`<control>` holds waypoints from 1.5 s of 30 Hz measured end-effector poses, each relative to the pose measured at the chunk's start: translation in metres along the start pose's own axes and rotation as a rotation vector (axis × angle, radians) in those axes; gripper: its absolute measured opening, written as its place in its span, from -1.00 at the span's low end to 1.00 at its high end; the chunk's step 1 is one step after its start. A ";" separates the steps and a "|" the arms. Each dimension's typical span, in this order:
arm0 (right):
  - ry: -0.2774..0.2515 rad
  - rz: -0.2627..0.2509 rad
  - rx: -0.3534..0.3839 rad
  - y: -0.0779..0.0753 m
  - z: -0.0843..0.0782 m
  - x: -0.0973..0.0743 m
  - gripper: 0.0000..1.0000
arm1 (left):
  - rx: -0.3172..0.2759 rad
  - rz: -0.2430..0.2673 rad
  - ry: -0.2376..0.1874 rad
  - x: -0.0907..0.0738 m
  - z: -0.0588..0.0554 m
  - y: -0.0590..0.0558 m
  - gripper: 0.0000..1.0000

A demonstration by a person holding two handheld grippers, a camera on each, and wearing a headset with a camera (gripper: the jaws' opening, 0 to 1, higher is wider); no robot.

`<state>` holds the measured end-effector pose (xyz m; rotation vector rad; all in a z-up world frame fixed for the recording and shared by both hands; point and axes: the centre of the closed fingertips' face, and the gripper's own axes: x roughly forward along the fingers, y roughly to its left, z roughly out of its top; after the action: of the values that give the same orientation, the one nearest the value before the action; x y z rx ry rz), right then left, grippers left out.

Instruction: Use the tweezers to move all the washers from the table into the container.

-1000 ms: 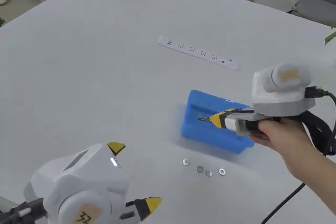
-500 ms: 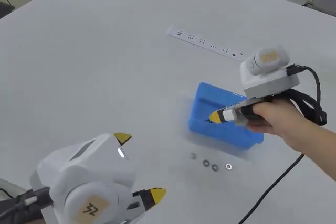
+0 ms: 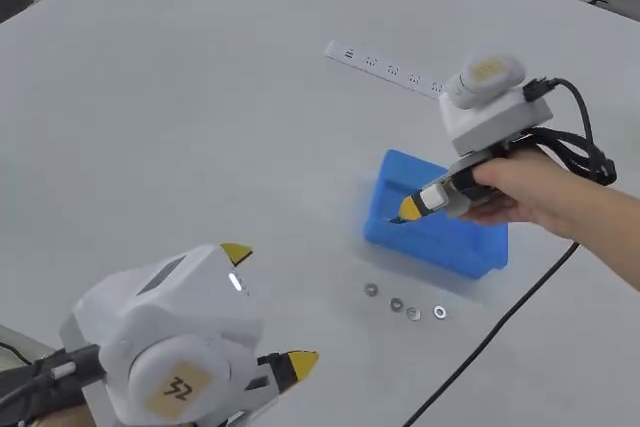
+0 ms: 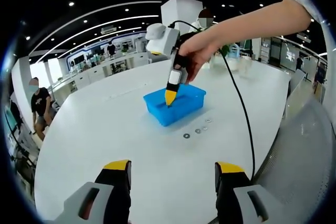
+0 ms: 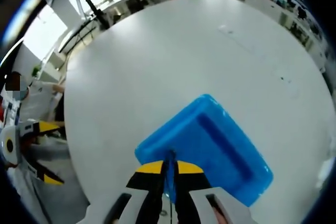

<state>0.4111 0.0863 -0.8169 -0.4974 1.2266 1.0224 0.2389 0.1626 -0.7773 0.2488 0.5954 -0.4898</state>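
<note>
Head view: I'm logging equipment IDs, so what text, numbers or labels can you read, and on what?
"32", tilted, on the orange side sticker of the white left tool.
Orange top sticker of the white right tool: blurred, unreadable.
Long white power strip: dark markings too small to read.
Blue plastic container: no text seen.

The right gripper (image 3: 410,209), held in a hand (image 3: 520,192), pinched tweezers (image 3: 394,218) over the blue container (image 3: 440,242). Four washers (image 3: 405,307) lay in a row between it and the gaping left gripper (image 3: 268,307). A power strip (image 3: 385,67) lay beyond the right gripper.
</note>
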 end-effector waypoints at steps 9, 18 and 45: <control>0.025 -0.010 0.003 -0.006 -0.004 -0.006 -0.94 | 0.004 -0.002 0.005 0.001 -0.001 -0.001 0.30; 0.184 -0.036 -0.079 -0.016 -0.027 -0.011 -0.94 | 0.007 -0.001 0.007 0.000 -0.001 -0.001 0.29; -0.295 -0.159 -0.093 -0.018 0.008 -0.002 -0.96 | 0.005 -0.013 0.019 0.002 -0.004 -0.002 0.27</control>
<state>0.4310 0.0832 -0.8165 -0.4890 0.8676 0.9807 0.2374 0.1618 -0.7814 0.2551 0.6146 -0.5019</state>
